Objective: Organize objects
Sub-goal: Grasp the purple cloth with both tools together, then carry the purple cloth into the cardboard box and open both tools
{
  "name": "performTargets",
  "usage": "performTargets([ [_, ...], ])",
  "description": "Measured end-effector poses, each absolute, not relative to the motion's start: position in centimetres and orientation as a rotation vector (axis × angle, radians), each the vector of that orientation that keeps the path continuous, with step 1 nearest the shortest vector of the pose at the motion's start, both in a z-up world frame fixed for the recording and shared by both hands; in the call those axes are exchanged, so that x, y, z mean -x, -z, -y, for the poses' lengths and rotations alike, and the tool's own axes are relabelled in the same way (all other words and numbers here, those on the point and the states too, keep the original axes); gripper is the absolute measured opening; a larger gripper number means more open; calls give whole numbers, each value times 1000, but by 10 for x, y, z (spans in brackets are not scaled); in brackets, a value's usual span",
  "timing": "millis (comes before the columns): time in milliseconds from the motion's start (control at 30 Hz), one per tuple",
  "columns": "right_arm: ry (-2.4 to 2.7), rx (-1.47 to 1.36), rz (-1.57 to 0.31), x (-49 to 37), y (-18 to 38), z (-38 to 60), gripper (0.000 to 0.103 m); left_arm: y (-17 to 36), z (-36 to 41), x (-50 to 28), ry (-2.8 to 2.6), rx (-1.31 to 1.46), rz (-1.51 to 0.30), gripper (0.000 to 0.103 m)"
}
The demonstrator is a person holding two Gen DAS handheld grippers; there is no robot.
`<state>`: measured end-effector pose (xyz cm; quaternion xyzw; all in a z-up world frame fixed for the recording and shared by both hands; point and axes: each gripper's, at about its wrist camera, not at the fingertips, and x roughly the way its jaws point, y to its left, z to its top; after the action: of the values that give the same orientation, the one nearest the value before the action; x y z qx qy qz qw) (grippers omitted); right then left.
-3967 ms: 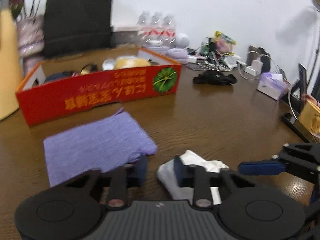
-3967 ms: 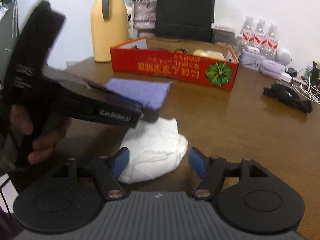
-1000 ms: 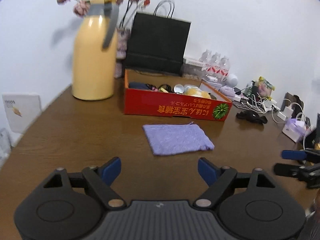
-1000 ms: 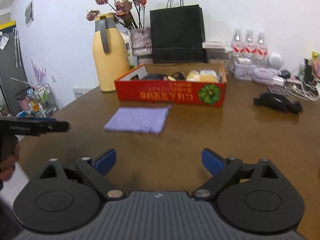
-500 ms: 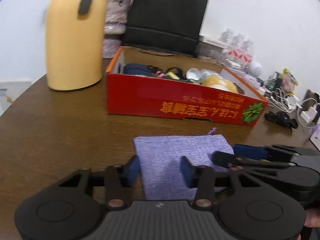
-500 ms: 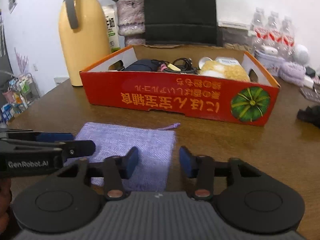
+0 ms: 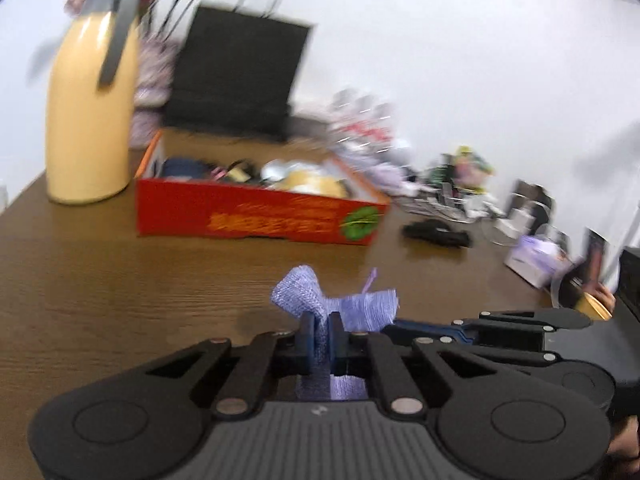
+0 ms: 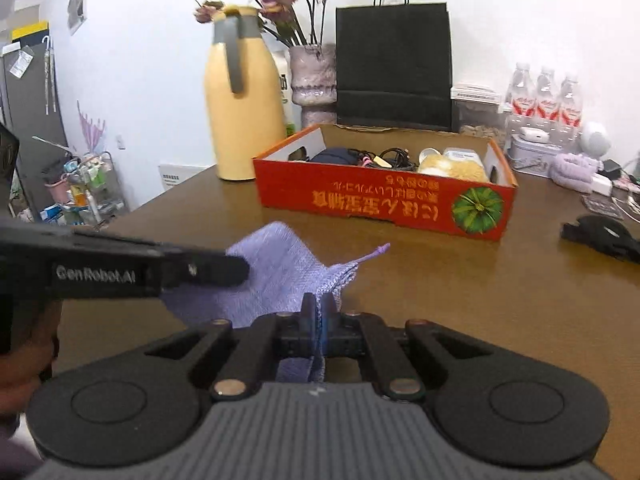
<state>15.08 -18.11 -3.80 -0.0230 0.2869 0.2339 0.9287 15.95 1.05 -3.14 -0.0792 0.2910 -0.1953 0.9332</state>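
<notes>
Both tongs, the left gripper (image 7: 319,334) and right gripper (image 8: 319,312), pinch the lilac woven drawstring pouch (image 8: 280,268), lifted before the red cardboard box (image 8: 384,196), likely its destination.

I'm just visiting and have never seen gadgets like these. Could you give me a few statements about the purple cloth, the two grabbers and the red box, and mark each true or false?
1. Both grippers pinch the purple pouch. True: the left gripper and the right gripper each have their fingers closed on its fabric.
2. The pouch lies flat on the table. False: it is bunched and raised between the grippers.
3. The red box is empty. False: cables, a dark item and yellow items sit inside.
4. A yellow jug stands beside the box. True.
5. The black paper bag stands in front of the box. False: it stands behind it, by the wall.
</notes>
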Motion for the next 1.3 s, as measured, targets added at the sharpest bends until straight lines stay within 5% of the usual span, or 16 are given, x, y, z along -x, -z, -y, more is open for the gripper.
performTargets([
  [533, -375, -29, -470, -123, 8, 218, 3, 6, -18, -150, 459, 234, -574, 5],
  [833, -418, 23, -351, -292, -52, 195, 3, -59, -33, -308, 400, 208, -442, 6],
  [1100, -367, 18, -536, -470, -1, 146, 3, -2, -37, -458, 253, 191, -556, 6],
  [1167, -334, 29, -585, -496, 18, 142, 5, 23, -37, -485, 235, 182, -648, 14],
  [1233, -293, 8, -603, -506, 37, 142, 8, 44, -35, -500, 207, 151, -701, 41],
  [1300, -282, 13, -636, -509, 42, 140, 12, 47, -37, -502, 236, 148, -712, 41],
])
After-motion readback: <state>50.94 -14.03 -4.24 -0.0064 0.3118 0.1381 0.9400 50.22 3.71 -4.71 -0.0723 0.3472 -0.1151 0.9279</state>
